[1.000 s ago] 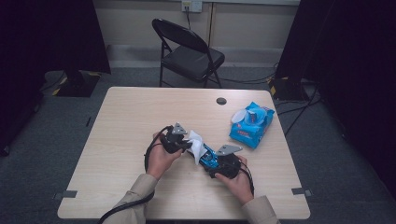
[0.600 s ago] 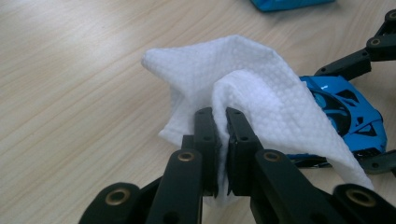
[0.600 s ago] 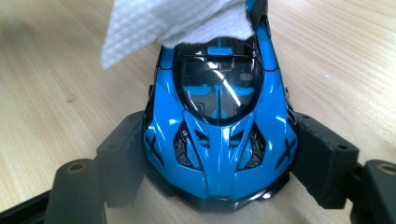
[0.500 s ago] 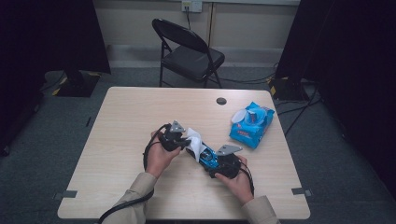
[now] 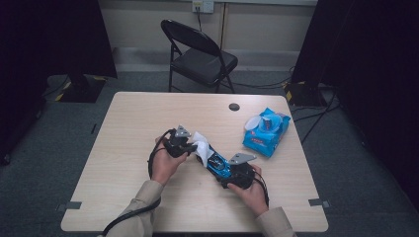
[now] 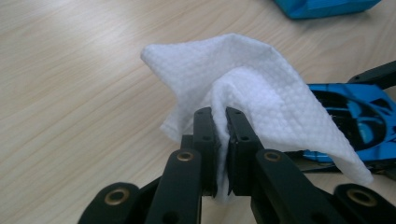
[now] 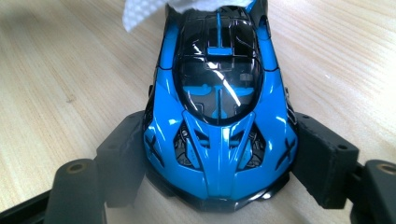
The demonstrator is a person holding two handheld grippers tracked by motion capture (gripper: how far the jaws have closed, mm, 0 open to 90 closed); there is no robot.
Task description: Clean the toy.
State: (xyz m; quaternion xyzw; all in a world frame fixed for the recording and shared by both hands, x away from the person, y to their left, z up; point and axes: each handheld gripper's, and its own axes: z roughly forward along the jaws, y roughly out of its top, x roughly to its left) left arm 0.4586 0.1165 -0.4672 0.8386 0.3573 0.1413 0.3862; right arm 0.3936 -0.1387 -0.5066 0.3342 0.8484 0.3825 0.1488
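One wipe (image 6: pixel 243 84) pinched by the left gripper (image 6: pixel 222 116); one blue toy car (image 7: pixel 218 107) clamped by the right gripper (image 7: pixel 219 163); one wipes pack (image 5: pixel 267 131), probably, far right on the wooden table (image 5: pixel 138 128); one folding chair (image 5: pixel 200 54) beyond.

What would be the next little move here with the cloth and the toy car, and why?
Probably draw the white wipe along the blue toy car. The left gripper is pinched shut on the wipe, whose edge lies at the car's far end, and the right gripper clamps the car's sides, so most of the body looks unwiped.
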